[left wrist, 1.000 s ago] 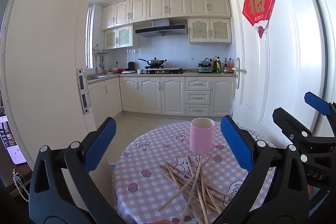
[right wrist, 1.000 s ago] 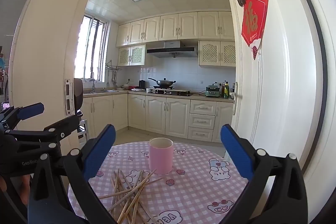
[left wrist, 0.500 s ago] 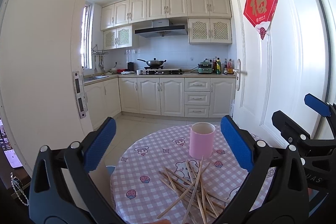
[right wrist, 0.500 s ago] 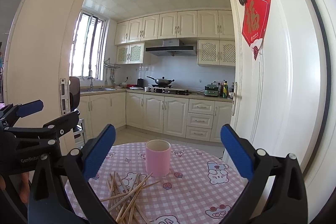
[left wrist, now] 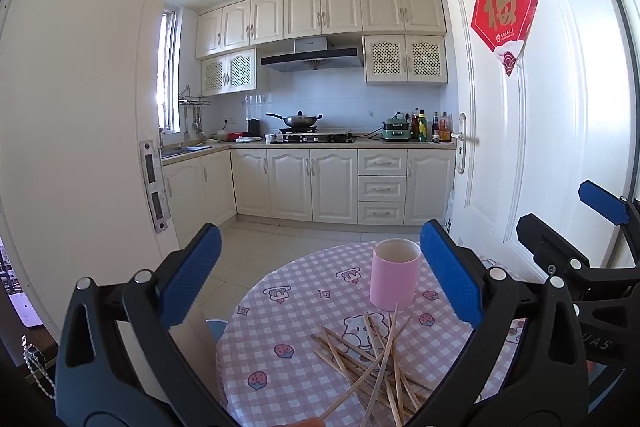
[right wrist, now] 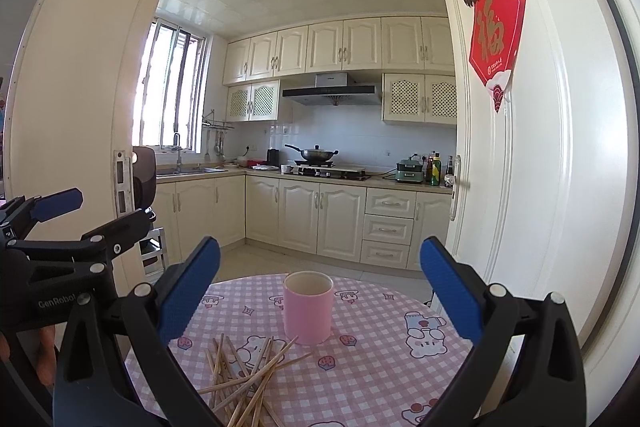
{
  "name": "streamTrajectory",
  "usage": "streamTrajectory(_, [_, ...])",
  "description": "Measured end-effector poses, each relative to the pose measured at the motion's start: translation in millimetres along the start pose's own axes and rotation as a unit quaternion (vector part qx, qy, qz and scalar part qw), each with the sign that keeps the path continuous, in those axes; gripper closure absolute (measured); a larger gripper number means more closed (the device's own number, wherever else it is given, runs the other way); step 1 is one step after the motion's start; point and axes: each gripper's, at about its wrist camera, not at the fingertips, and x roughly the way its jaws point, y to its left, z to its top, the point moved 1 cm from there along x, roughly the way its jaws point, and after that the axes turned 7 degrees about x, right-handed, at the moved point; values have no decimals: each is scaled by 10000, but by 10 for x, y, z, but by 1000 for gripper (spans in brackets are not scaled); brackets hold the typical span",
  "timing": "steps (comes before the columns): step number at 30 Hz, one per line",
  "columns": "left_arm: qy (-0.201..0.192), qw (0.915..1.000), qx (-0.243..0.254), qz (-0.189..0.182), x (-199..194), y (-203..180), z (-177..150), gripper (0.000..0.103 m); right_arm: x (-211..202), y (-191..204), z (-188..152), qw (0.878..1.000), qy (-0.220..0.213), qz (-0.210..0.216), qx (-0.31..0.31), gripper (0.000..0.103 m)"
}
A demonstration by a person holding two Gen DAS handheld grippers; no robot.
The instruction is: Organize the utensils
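Both claws, left (left wrist: 320,279) and right (right wrist: 320,291), gape wide and empty above the table (right wrist: 384,359). Chopsticks (right wrist: 248,375) lie heaped just near of the upright pink cup (right wrist: 308,309).

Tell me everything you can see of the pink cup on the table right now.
The pink cup is a plain straight-sided cylinder with a pale inside and no handle in view, probably ceramic or plastic. It stands upright, mouth open, on the checked tablecloth, just beyond the loose pile of wooden chopsticks. No chopsticks stick out of it, and neither gripper touches it.
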Motion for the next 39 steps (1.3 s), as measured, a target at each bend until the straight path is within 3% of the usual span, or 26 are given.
streamTrajectory(39, [186,9998,-26,4,218,-5,-31,6,208,-15,-44,9998,189,20,37,7])
